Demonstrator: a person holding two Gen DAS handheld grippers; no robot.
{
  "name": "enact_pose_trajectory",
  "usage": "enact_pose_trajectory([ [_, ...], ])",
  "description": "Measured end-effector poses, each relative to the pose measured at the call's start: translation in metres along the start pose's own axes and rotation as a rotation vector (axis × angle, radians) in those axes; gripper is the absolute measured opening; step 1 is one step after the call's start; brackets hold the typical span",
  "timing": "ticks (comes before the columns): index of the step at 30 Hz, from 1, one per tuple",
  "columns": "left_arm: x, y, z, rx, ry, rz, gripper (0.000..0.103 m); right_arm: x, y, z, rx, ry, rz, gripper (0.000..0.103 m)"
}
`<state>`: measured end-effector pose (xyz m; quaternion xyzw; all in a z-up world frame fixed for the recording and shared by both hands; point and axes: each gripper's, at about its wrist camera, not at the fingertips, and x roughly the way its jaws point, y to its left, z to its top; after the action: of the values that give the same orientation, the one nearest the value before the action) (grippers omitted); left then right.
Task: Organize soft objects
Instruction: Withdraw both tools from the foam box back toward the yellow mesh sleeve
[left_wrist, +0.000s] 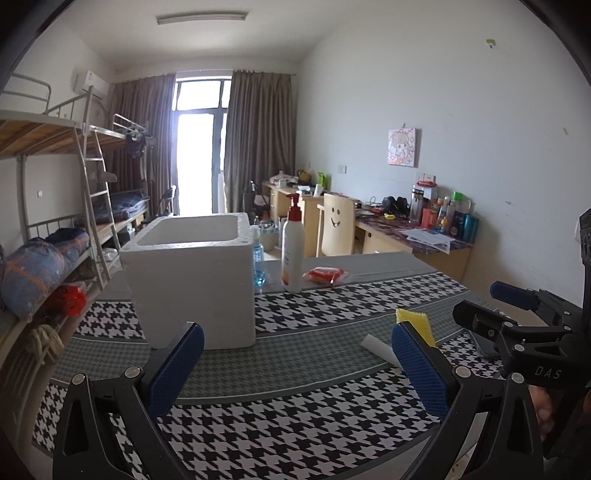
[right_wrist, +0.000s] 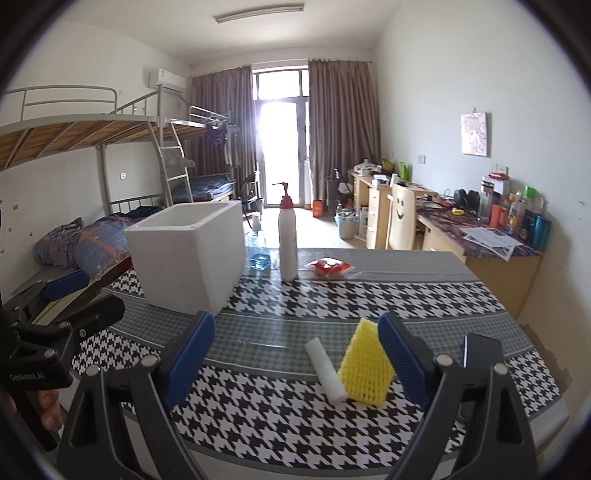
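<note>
A white foam box (left_wrist: 192, 280) stands open-topped on the counter (left_wrist: 295, 435), toward its left; what shows of its inside is bare white wall, and its floor is hidden from both views. Just behind and to the right of it stand a white pump bottle (right_wrist: 287, 236) with a red collar and a small bottle of blue liquid (left_wrist: 258, 266). A red packet (right_wrist: 330, 267) lies flat beside the pump bottle.

The soft things lie nearer the cameras, well apart from the box: a yellow mesh foam sleeve (right_wrist: 365, 369) and a white foam roll (right_wrist: 327, 371), touching side by side on the houndstooth cloth. In the right wrist view they sit between the spread blue pads of the right hand-held gripper (right_wrist: 295, 358), closer to its right pad; its jaws are wide apart and hold nothing. The left hand-held gripper (left_wrist: 295, 369) is likewise open and empty, above the cloth in front of the box.

Around the counter is a dormitory room: metal bunk beds (left_wrist: 55, 177) on the left, brown curtains (right_wrist: 343, 129) framing a bright balcony door, cluttered wooden desks (right_wrist: 480, 243) along the right wall.
</note>
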<state>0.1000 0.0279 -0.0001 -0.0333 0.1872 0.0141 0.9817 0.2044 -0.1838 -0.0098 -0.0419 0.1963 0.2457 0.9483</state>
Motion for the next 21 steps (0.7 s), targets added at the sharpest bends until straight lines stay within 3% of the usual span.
enact_pose_trajectory([
  [21,0.041,-0.023,-0.005,0.021,0.082,-0.077,0.102,0.017,-0.036,-0.017,0.062,0.071,-0.073,0.092],
])
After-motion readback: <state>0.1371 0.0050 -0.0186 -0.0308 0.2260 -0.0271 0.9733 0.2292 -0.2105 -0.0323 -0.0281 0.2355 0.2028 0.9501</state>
